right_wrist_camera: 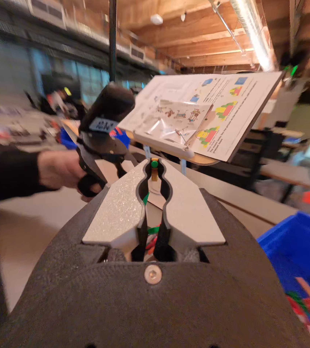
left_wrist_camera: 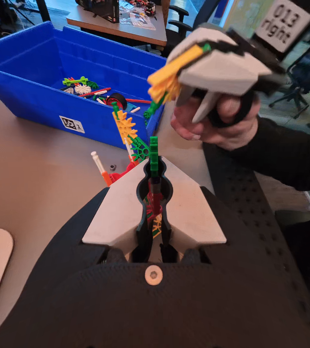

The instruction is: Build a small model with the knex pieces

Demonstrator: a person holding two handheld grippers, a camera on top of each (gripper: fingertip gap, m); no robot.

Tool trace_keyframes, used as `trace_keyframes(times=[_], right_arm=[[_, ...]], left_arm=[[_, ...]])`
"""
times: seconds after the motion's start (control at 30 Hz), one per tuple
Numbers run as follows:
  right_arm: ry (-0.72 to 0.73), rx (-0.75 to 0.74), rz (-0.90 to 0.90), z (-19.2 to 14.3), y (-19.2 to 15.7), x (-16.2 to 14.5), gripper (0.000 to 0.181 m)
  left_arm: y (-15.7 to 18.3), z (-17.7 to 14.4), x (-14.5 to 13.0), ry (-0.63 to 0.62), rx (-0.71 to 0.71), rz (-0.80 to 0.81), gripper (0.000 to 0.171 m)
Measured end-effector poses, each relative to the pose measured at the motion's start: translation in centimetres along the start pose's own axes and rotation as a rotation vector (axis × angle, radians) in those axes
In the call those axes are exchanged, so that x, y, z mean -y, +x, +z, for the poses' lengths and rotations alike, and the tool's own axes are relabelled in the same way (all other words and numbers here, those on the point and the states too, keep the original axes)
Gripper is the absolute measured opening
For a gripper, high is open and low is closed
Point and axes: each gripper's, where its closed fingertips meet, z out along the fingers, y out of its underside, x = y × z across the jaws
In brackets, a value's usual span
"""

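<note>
My left fingers (left_wrist_camera: 154,163) clamped on green rod (left_wrist_camera: 153,150) of toy build (left_wrist_camera: 129,143), steadying it above tabletop (left_wrist_camera: 37,178). Right fingers (right_wrist_camera: 154,165) pinch yellow-green piece (left_wrist_camera: 171,75), lifted clear beside blue bin (left_wrist_camera: 27,79).

Grey fingers (left_wrist_camera: 116,203), black body, black sleeve (left_wrist_camera: 282,150)

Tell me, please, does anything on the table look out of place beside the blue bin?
Yes: a small grey ring-shaped piece lies loose on the table, outside the blue bin where the other loose parts sit. Otherwise nothing looks spilled or broken; the left gripper and right gripper are each shut on a toy assembly.
</note>
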Motion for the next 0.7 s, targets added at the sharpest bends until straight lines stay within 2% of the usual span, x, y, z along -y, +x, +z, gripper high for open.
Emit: trace_keyframes(times=[0.1,0.2,0.3,0.37,0.47,0.7], right_arm=[[0.062,0.064,0.232,-1.2,1.7,0.4,0.003],[0.048,0.090,0.313,-1.9,2.7,-0.2,0.003],[0.006,0.067,0.311,-2.4,3.8,-0.6,0.004],[-0.034,0.004,0.279,-3.2,5.3,-0.9,0.004],[-0.170,-0.141,0.235,-4.8,8.7,-3.1,0.004],[-0.362,-0.340,0.332,-8.6,13.3,-7.8,0.004]], left_arm=[[-1.3,-0.5,-0.4,-0.027,0.055,0.043,0.004],[-2.1,-0.8,-0.9,-0.045,0.086,0.099,0.004],[-2.4,-1.2,-1.3,-0.056,0.086,0.106,0.004],[-2.6,-1.5,-1.6,-0.066,0.089,0.132,0.003],[-2.5,-1.9,-1.7,-0.062,0.069,0.135,0.003],[-3.1,-2.0,-1.8,-0.051,0.072,0.130,0.003]])
